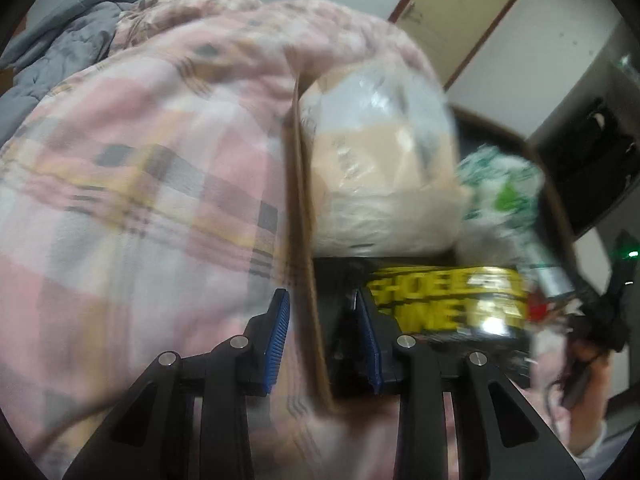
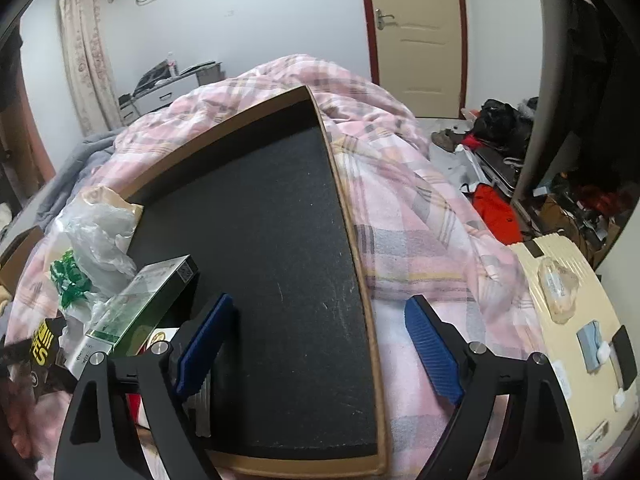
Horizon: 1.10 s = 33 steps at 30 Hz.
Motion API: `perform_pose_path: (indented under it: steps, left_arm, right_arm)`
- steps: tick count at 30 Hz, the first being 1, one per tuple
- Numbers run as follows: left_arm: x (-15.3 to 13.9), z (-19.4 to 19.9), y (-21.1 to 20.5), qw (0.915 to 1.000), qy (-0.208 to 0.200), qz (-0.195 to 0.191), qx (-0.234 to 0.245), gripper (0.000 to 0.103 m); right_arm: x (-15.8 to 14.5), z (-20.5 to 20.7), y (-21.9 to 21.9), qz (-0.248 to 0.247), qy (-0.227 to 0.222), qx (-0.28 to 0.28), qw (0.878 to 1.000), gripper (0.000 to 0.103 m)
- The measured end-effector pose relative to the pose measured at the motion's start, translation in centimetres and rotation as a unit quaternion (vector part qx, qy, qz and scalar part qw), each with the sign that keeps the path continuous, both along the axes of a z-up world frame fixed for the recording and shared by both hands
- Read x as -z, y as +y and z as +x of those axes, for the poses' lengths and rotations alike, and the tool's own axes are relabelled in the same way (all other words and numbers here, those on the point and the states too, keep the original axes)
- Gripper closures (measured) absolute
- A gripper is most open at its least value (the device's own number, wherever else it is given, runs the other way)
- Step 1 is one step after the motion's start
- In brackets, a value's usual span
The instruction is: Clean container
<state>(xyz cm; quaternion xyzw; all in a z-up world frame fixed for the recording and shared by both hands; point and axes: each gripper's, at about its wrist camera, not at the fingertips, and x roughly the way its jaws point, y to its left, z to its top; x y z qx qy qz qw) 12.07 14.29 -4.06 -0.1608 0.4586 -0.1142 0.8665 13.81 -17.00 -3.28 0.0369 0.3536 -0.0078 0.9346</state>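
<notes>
The shallow cardboard box [image 2: 280, 208] with a black lining is lying on the pink plaid quilt [image 2: 420, 216], its long axis running from lower centre to the upper middle. The right tongs [image 2: 316, 344] are gaping apart astride its right wall. The left tongs [image 1: 322, 340] are straddling its brown wall, not clamped. Plastic bags [image 2: 96, 236] and a green carton [image 2: 148, 296] are crowding the left edge.

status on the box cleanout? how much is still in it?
Done: most of the black floor of the cardboard box is bare. In hand: the left gripper straddles a box wall, apparently gripping it, and the blurred view suggests tipping; the right gripper is open over the other wall. Left: plastic bags, a green carton and a yellow-lettered pack are bunched at one side, apparently spilling out.
</notes>
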Motion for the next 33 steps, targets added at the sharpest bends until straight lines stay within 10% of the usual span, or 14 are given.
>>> perform_pose_path:
  steps: [2,13,14,16,19,33]
  left_arm:
    - [0.4,0.7,-0.3,1.0,0.004,-0.003,0.004,0.09]
    - [-0.7,0.0,1.5,0.999,-0.023,-0.011,-0.036,0.101]
    - [-0.8,-0.2,1.6,0.9989,-0.025,-0.01,-0.039,0.101]
    - [-1.1,-0.6,2.1,0.9981,-0.034,-0.019,-0.047,0.101]
    - [-1.6,-1.3,2.8,0.9969,-0.047,-0.025,-0.058,0.1]
    - [-2.6,-5.1,5.1,0.9885,-0.084,-0.014,-0.125,0.1]
  right_arm:
    - [0.0,0.0,-0.4,0.015,-0.001,-0.001,1.0,0.017]
    - [-2.5,-2.2,0.8,-0.05,-0.054,0.032,0.997,0.017]
    - [-2.5,-2.1,1.0,-0.064,-0.053,0.032,0.996,0.023]
    - [-2.0,-1.5,1.6,-0.089,-0.034,0.022,0.995,0.074]
    - [-1.6,-1.4,2.5,-0.099,-0.034,0.0,0.995,0.096]
    - [-0.4,-1.7,4.0,-0.104,-0.011,-0.032,0.994,0.096]
